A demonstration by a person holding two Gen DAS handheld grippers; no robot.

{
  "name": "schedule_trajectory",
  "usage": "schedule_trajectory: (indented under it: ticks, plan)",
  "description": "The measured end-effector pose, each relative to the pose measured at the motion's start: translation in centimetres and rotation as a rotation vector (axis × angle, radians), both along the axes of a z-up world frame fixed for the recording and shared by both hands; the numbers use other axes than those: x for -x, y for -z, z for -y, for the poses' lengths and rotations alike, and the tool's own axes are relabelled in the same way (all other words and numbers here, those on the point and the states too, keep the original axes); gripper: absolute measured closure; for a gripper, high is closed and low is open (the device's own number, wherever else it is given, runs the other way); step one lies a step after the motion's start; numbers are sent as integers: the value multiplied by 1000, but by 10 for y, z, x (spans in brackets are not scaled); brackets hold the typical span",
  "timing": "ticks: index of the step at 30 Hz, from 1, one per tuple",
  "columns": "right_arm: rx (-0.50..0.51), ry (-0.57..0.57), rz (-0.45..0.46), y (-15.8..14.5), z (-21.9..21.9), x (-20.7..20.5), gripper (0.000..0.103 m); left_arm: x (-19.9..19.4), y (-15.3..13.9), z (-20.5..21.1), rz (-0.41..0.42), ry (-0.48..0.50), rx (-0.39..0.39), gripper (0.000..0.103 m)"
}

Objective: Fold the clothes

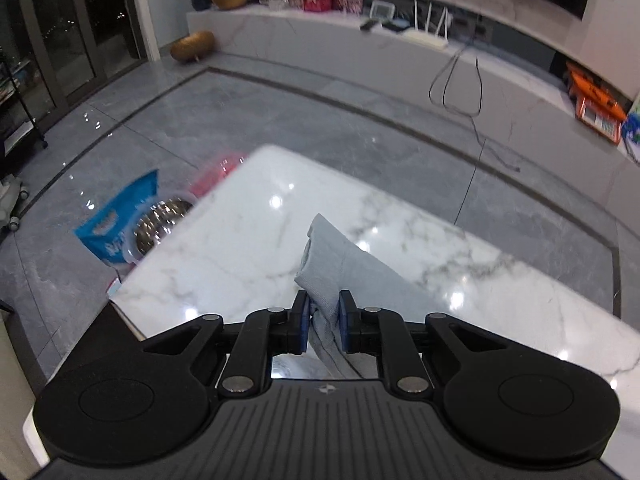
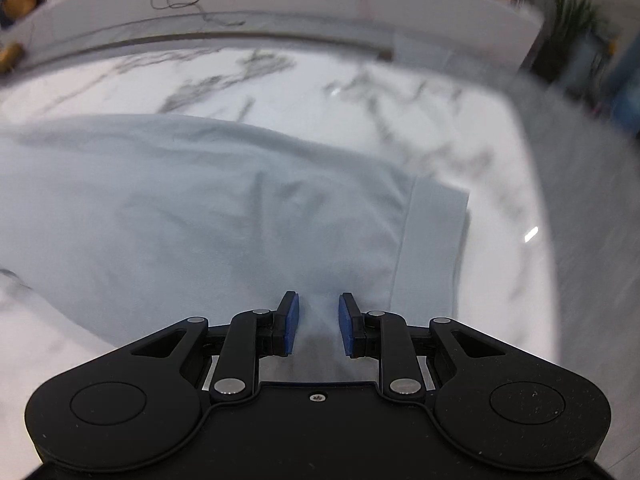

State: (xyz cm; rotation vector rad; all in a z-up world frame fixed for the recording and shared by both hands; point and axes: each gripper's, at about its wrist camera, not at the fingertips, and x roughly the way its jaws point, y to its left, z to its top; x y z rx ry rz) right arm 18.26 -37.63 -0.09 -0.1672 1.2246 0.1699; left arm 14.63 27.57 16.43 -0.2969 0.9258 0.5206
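Note:
A pale blue-grey garment (image 2: 192, 208) lies spread on the white marble table (image 2: 360, 92), with its ribbed hem (image 2: 436, 232) at the right. My left gripper (image 1: 323, 312) is shut on a bunched, ribbed part of the garment (image 1: 332, 264) and holds it above the table (image 1: 224, 248). My right gripper (image 2: 318, 314) sits low over the garment's near edge. Its blue pads (image 2: 291, 320) stand a little apart with cloth between them; the view is blurred and I cannot tell whether they grip it.
Beside the table's left edge, a blue bag (image 1: 116, 220), a metal bowl (image 1: 160, 220) and a pink item (image 1: 218, 172) lie on the grey floor. A long white bench (image 1: 360, 44) with boxes and cables runs along the far wall. A plant (image 2: 576, 20) stands at the far right.

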Motion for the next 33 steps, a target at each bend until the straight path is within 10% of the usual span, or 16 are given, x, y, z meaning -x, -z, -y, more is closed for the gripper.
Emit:
schedule_trajectory:
  ticks: [12, 23, 33]
  plan:
    - [-11, -74, -222, -2, -45, 124, 81, 22, -25, 13, 73, 52, -8, 90]
    - [-179, 293, -50, -29, 60, 137, 69, 7, -15, 30, 64, 77, -37, 90]
    - [-300, 366, -45, -9, 81, 117, 67, -1, -1, 25, 19, 64, -59, 90]
